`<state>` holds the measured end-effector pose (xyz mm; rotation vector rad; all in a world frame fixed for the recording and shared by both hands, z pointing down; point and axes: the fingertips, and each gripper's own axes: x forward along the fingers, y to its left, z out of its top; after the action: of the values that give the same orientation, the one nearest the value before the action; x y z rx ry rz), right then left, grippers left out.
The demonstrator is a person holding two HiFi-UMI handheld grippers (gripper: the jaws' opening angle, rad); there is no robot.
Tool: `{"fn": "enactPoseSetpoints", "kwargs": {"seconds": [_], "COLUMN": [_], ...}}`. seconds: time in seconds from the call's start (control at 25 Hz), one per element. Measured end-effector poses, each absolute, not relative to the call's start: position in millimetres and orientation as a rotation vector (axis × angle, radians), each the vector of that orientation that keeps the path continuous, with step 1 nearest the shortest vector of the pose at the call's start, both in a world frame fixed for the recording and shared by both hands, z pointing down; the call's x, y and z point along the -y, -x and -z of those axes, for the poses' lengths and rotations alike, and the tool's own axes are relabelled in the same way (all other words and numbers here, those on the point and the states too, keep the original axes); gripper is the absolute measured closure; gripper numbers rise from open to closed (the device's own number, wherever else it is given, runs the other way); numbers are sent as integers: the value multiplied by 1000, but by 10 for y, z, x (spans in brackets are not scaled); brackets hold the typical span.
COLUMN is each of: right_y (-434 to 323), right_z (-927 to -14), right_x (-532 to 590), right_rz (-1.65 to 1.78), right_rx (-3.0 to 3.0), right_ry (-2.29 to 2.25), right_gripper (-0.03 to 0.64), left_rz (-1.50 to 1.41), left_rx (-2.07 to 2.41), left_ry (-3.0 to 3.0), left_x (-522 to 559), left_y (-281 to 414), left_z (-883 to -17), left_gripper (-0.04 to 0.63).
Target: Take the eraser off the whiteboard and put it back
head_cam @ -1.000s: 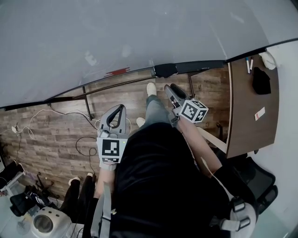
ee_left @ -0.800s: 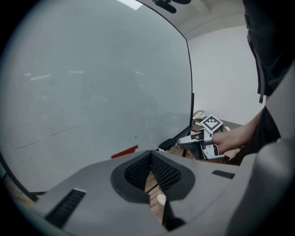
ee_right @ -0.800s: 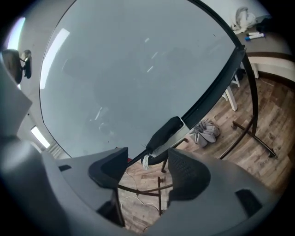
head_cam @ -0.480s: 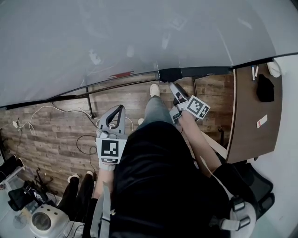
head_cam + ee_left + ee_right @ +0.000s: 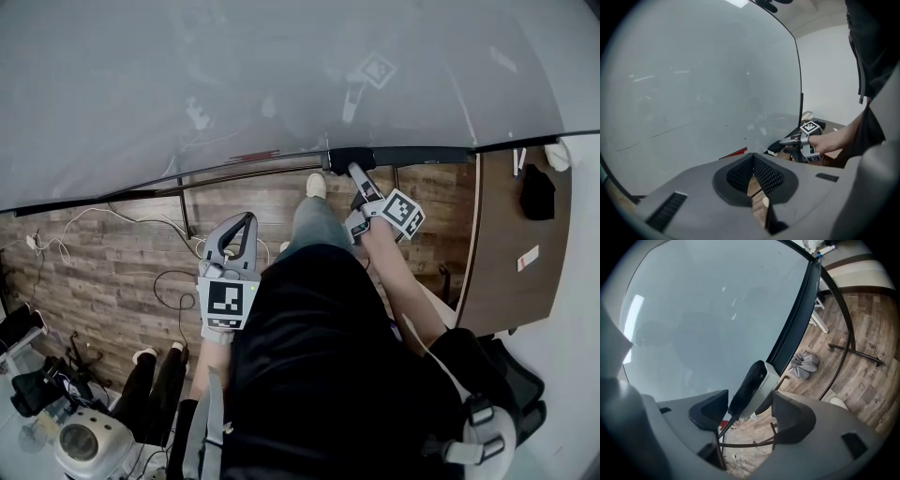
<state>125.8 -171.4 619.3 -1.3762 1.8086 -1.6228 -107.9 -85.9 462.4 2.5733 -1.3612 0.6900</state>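
The eraser rests at the whiteboard lower edge. The right gripper jaws are spread wide around it, so replacement appears complete. The left gripper jaws are together and empty. Withdrawal remains.

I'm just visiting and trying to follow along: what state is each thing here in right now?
Whiteboard: nearly blank, with a small red mark near its lower edge.
Eraser: at the whiteboard's lower edge, between open jaws.
Right hand-held gripper: open, one jaw on either side of the eraser.
Left hand-held gripper: shut, empty.
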Motion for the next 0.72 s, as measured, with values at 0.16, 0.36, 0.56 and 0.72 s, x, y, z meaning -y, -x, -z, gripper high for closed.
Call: {"fn": "enactPoseSetpoints", "kwargs": {"seconds": [0.16, 0.36, 0.56, 0.72], "right_y": [-1264, -1284, -1275, -1275], "right_z": [-6260, -6340, -6354, -6354], "right_x": [1775, 1806, 1817, 1791], "right_rz": [1634, 1669, 1684, 1672], "right_rx": [-1772, -1730, -1710, -1696], "right_ry": [1378, 1388, 1368, 1378], "right_gripper": [330, 331, 372, 405], "left_rz": [-692, -685, -707, -693], "left_rx": [1375, 1389, 1387, 1394], "left_ry": [-2563, -2549, -2551, -2549], "left_x": [869, 889, 857, 846], "left_y": [1126, 1151, 1131, 1146], "left_z": [-4628, -4643, -4661, -4658], "left_gripper": [588, 588, 588, 588]}}
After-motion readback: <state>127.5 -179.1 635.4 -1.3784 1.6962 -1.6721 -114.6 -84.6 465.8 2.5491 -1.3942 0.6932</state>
